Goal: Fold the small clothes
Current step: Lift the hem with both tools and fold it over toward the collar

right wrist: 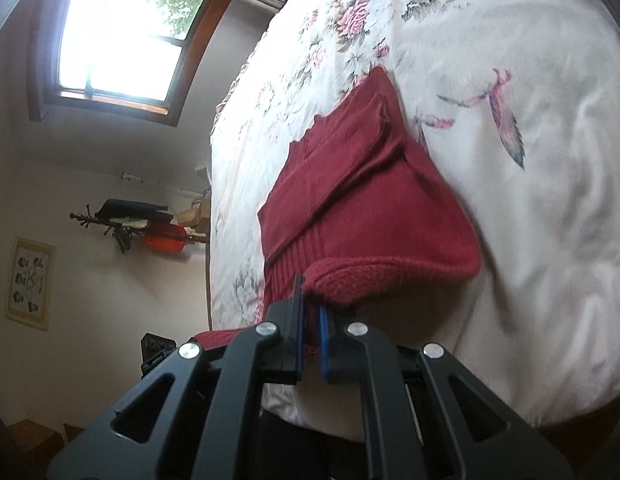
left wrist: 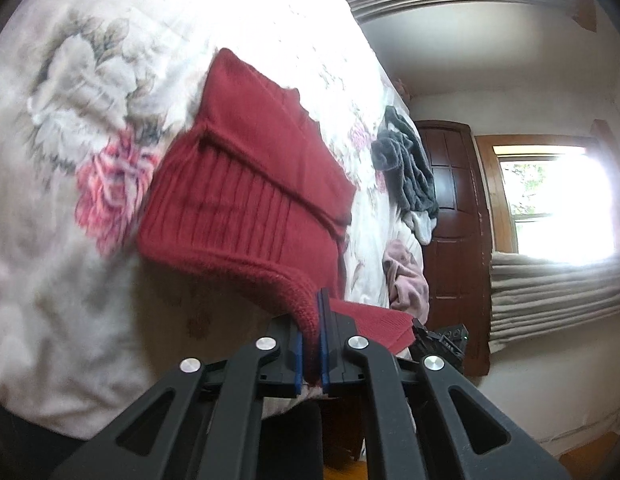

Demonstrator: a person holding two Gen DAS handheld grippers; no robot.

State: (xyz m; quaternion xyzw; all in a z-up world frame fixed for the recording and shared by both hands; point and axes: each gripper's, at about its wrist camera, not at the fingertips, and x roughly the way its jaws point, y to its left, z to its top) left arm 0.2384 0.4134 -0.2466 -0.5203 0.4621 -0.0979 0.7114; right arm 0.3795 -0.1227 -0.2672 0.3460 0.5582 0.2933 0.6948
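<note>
Dark red knitted sweater (left wrist: 246,184) lies folded on the floral white bedspread (left wrist: 70,240). Left gripper (left wrist: 312,344) and right gripper (right wrist: 310,332) each pinch its near hem.

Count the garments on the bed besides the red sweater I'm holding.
2, maybe 3: a dark grey fleecy garment bunched at the floral bedspread's far edge, something white poking from beneath it (possibly separate), and a crumpled pale pink garment nearer. More may lie out of view.
</note>
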